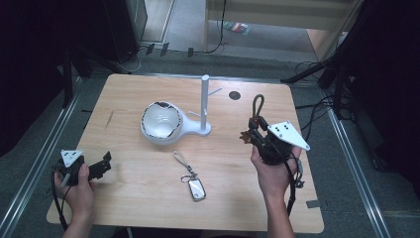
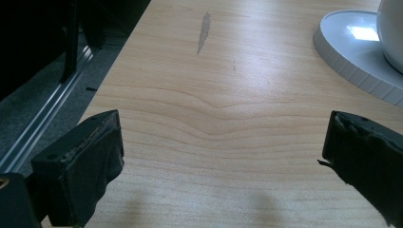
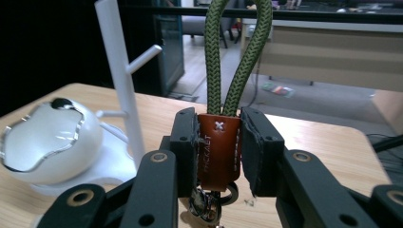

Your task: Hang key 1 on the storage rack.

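**Inspector:** Now, the right gripper (image 3: 218,142). What state are its jaws in?

**Assistant:** Clenched on a keyring strap (image 3: 219,147). In the right gripper view both black pads press the sides of its brown leather tab, and the olive braided cord loop stands upright above them. Metal rings hang below the tab. In the high view the right gripper (image 1: 253,130) is raised over the right side of the table (image 1: 138,193), with the strap (image 1: 257,106) pointing toward the far edge.

**Inspector:** Does the strap touch anything else?

**Assistant:** Nothing that I can see. It is clear of the tabletop and apart from the white stand (image 1: 205,101).

**Inspector:** Describe that stand.

**Assistant:** An upright white post with short side pegs on a round white base, set toward the middle of the far half of the table. A white bowl-shaped dish (image 1: 160,121) with a wavy dark rim sits on the same base, to the post's left. In the right gripper view the stand (image 3: 121,80) rises to the left of the held strap, with the dish (image 3: 50,142) low beside it.

**Inspector:** And the left gripper (image 1: 99,167)?

**Assistant:** Released. In the left gripper view its jaws stand wide apart over bare wood, nothing between them. It rests near the table's near left corner, held in the left hand (image 1: 79,191).

**Inspector:** Anything else on the table?

**Assistant:** A car key (image 1: 196,188) on a thin strap lies flat near the middle of the near edge, well apart from both grippers. A small dark round mark (image 1: 234,95) sits near the far edge.
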Demonstrator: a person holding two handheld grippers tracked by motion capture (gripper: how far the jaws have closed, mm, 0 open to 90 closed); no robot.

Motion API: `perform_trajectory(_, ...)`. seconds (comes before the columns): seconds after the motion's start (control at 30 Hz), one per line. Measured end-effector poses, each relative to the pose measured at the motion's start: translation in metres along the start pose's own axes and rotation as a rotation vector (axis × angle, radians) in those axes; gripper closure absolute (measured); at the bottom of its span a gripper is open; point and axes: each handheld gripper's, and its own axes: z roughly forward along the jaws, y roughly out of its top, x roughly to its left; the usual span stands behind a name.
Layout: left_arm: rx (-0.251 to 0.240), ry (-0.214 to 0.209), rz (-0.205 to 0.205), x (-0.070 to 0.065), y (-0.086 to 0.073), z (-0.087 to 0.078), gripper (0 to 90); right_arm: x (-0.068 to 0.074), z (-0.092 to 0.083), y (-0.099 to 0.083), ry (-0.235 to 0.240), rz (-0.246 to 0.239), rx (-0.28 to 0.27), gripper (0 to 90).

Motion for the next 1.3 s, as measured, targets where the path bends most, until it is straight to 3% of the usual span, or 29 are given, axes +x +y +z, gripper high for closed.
perform_trajectory(0.3,0.003,-0.003,-0.007,0.001,0.0,0.0,0.1,0.006,0.012,0.007,0.042,0.038,-0.002,69.5)
perform_trajectory(0.77,0.004,-0.002,-0.011,0.002,0.0,0.0,0.1,0.016,0.034,0.014,0.123,0.04,0.022,69.4)
perform_trajectory(1.3,0.002,-0.003,-0.009,0.001,0.0,0.001,0.1,0.026,0.053,0.013,0.149,0.004,0.062,69.1)
